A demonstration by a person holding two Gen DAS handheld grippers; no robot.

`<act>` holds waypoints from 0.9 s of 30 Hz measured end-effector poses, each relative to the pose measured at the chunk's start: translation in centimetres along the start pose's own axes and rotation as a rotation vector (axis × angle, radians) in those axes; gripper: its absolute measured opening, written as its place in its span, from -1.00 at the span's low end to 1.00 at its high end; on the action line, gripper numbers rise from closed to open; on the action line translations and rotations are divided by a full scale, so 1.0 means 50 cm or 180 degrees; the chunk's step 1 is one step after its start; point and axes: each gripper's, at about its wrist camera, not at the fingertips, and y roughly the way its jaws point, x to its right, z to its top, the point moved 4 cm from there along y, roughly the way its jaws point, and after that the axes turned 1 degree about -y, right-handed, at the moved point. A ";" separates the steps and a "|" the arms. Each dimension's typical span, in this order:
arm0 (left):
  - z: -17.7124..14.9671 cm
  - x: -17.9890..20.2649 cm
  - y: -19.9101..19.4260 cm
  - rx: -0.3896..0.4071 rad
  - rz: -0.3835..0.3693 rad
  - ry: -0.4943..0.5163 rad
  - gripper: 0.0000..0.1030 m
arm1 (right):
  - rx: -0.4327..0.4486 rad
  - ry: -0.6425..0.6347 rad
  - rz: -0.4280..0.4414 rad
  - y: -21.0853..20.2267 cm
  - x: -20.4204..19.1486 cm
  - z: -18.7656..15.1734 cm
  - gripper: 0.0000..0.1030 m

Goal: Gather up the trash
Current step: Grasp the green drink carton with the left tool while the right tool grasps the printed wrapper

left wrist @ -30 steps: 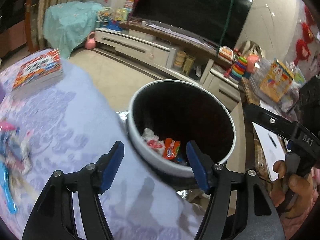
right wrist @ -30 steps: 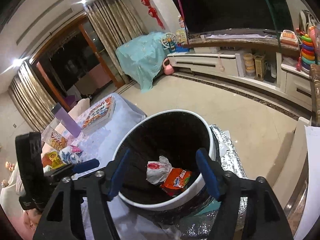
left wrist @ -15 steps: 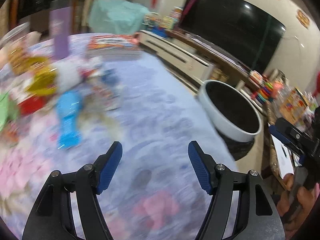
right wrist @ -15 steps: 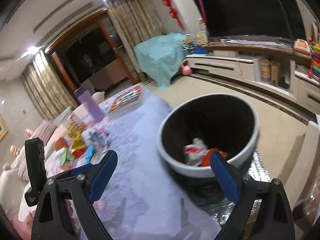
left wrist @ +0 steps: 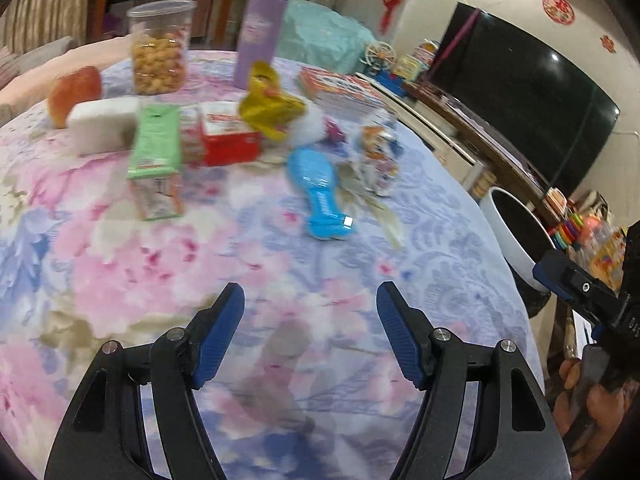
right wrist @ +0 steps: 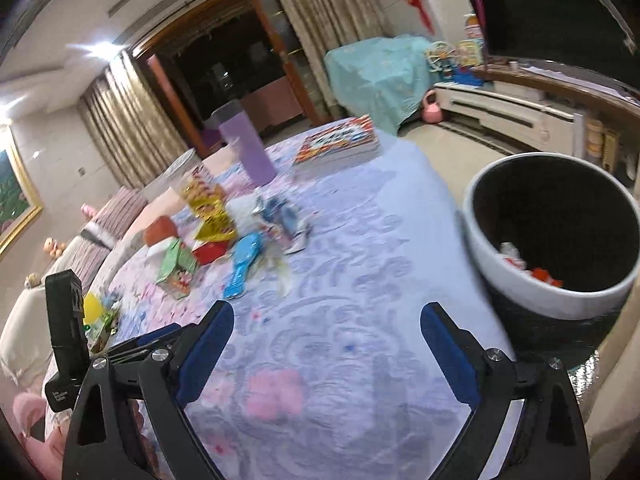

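Dim, motion-blurred, fisheye-warped edges

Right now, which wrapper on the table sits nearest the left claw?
The blue wrapper, lying flat closest ahead of the open left claw. The green packet, red box and yellow wrapper lie farther back.

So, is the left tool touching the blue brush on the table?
Apart. The left wrist view shows the open left tool with bare tablecloth between it and the blue brush.

tablecloth [left wrist: 280, 248]: matt floral cloth; bin [right wrist: 516, 292]: glossy white rim; brush [left wrist: 320, 196]: glossy blue plastic
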 end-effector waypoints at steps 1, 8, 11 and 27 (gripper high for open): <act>0.002 -0.011 -0.002 0.0013 0.0016 -0.0027 0.36 | -0.0012 -0.0022 0.0012 0.007 -0.010 -0.001 0.86; 0.007 -0.082 -0.007 0.0020 0.0124 -0.0235 0.44 | -0.0087 -0.0132 0.0069 0.053 -0.053 -0.001 0.86; 0.008 -0.100 -0.006 0.0022 0.0185 -0.0268 0.44 | -0.0132 -0.0174 0.0074 0.081 -0.066 0.002 0.86; 0.066 -0.180 0.028 0.0062 0.0538 -0.0380 0.45 | -0.0209 -0.0395 0.0065 0.191 -0.108 0.036 0.86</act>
